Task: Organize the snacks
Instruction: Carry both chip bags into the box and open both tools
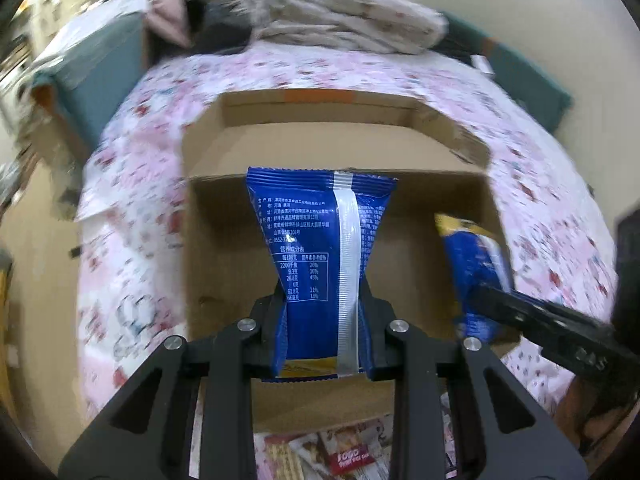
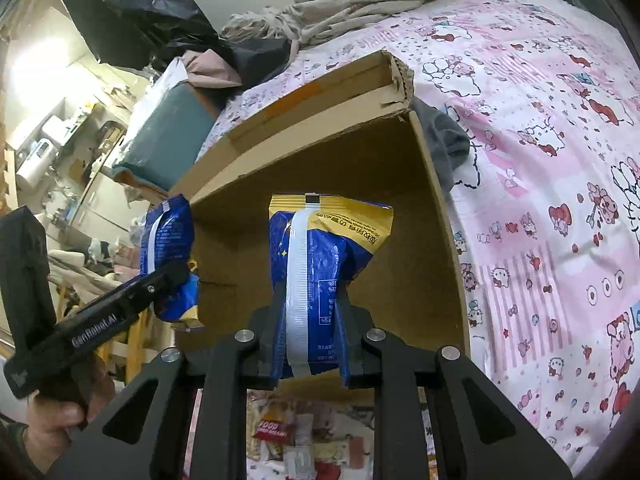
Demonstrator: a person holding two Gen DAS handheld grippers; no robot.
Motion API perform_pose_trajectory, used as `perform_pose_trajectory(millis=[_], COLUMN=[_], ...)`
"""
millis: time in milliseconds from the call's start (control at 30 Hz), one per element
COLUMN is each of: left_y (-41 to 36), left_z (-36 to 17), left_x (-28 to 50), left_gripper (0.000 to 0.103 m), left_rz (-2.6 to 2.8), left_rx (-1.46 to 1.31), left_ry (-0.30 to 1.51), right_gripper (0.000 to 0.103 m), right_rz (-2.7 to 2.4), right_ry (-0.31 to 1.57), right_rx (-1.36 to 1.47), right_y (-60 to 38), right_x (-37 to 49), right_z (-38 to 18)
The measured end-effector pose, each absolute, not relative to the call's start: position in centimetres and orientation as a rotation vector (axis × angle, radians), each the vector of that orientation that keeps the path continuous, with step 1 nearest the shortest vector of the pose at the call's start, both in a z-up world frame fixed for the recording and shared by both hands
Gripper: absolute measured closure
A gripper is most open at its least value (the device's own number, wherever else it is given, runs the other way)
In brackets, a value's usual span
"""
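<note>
My left gripper (image 1: 322,292) is shut on a blue snack packet (image 1: 316,248), back side facing me, held above the open cardboard box (image 1: 224,248). My right gripper (image 2: 312,292) is shut on a second blue and yellow snack packet (image 2: 320,256), also held over the box (image 2: 400,200). The right gripper and its packet (image 1: 476,268) show at the right of the left wrist view. The left gripper with its packet (image 2: 168,248) shows at the left of the right wrist view. The box interior that I can see holds nothing.
The box lies on a bed with a pink cartoon sheet (image 2: 540,160). More snack packets (image 1: 348,456) lie on the sheet below the grippers, near the box's front edge. Crumpled bedding and clothes (image 1: 340,12) sit at the far end. A teal bin (image 1: 96,72) stands at the left.
</note>
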State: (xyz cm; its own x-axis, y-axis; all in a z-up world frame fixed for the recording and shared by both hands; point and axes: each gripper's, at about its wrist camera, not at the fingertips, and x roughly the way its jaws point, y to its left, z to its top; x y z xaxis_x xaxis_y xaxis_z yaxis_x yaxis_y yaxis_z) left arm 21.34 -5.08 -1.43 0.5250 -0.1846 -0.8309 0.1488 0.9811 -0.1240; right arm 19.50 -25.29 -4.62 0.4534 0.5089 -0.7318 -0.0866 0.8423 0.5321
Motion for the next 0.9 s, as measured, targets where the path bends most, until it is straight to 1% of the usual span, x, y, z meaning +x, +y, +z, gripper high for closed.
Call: perform_pose_trajectory(millis=[133,400,667,733,767,800,833,900], left_y=[-5.8,-5.1,-4.5,-4.5,-4.5,-4.6,-4.7,-4.6], left_z=[-2.0,-2.8,-3.0,-3.0,-2.9,-2.8,-2.5,-1.9], left_x=[21.4,21.9,22.1,22.1,22.0,21.9,21.8,21.4], left_gripper=[0.078,0.077,0.077,0.074,0.068,0.058,0.053,0.030], left_rz=[-0.183,-0.161,-0.150,-0.153,-0.157,-0.159,-0.156,-0.158], left_rx=[0.020,-0.020,-0.053,-0.051,-0.053,-0.052,-0.049,-0.051], left_ry=[0.984,1.004,1.015,1.015,1.015,1.011,0.998,0.970], right_gripper=[0.081,0.081,0.078,0.078,0.078,0.078,0.078,0.068], right_rz=[0.371,0.354,0.355,0.356,0.360,0.363,0.363,0.360], right_ry=[1.083,1.115,1.112,1.094,1.085,1.076,1.069,1.054], right_rx=[0.476,0.462,0.438,0.451,0.460,0.469,0.472,0.480], right_y=[-25.4,-25.0,-24.6,-24.9,-25.0,-25.2,-25.3,-25.5], right_x=[19.9,20.3,20.3,20.3,20.3,20.3,20.3,20.3], right_z=[-5.9,-6.6,-6.5,-6.2,-6.2,-6.0,-5.9,-5.5])
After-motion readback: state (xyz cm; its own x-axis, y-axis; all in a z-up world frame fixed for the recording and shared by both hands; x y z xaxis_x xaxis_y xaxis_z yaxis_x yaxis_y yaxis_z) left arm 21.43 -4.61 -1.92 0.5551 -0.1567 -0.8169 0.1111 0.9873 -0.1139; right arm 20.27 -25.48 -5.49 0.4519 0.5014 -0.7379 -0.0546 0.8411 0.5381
